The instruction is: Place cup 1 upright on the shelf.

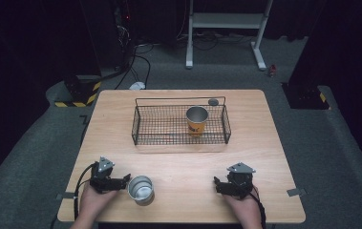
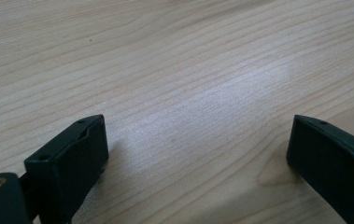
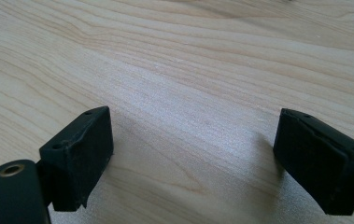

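Here the left tool is resting on the desk just beside the steel cup, jaws apart around nothing; the right tool is sitting well apart from it, jaws spread over bare wood, while an orange cup is standing in the wire basket

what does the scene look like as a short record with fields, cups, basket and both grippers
table: light wood table
basket: black wire basket, far middle
cup in basket: orange cup, upright, right part
cup on table: silver cup, near edge, just beside left gripper
left gripper: left gripper, open, nothing between jaws
right gripper: right gripper, open, over bare wood
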Available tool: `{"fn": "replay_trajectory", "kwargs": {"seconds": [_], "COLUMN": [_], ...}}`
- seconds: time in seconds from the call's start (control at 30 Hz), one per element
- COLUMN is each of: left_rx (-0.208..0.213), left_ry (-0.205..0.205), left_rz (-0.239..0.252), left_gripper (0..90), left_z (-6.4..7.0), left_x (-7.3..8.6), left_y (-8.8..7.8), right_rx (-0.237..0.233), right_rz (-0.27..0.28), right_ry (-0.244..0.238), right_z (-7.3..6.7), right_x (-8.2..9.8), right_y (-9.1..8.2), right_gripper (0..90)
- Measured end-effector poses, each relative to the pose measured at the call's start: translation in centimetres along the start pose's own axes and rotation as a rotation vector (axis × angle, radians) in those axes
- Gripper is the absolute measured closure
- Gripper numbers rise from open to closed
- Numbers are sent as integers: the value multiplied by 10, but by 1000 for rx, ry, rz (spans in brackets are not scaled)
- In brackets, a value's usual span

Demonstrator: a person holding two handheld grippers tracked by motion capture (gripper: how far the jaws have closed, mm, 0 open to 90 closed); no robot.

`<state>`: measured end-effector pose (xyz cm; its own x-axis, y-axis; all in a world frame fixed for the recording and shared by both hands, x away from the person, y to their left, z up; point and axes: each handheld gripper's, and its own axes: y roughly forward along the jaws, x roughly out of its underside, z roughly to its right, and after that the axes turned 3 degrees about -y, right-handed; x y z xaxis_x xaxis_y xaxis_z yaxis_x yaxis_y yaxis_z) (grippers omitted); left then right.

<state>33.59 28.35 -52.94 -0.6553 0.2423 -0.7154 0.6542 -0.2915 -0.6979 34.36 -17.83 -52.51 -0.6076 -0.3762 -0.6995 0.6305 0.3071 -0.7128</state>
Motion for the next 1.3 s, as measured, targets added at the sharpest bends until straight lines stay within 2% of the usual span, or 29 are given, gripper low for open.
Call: {"fn": "replay_trajectory", "kwargs": {"seconds": [0.23, 0.33, 0.53, 0.6, 1.13, 1.3], "left_rx": [32, 36, 62, 57, 95, 111], "left_ry": [-14, 4, -11, 2, -10, 5], "left_rz": [16, 19, 55, 59, 186, 218], "left_gripper": [84, 85, 85, 87, 87, 87], "left_z": [-4, -4, -3, -3, 8, 16], "left_x": [-1, -4, -7, -8, -17, -19], "left_y": [-3, -6, -16, -18, -53, -61], "right_rx": [0, 0, 0, 1, -2, -3], "right_rz": [0, 0, 0, 0, -1, 1], "right_ry": [0, 0, 0, 1, 2, -5], "right_z": [0, 0, 0, 0, -1, 0], "right_x": [0, 0, 0, 0, -1, -1], "right_y": [0, 0, 0, 0, 1, 1], "right_gripper": [117, 117, 117, 115, 113, 113]}}
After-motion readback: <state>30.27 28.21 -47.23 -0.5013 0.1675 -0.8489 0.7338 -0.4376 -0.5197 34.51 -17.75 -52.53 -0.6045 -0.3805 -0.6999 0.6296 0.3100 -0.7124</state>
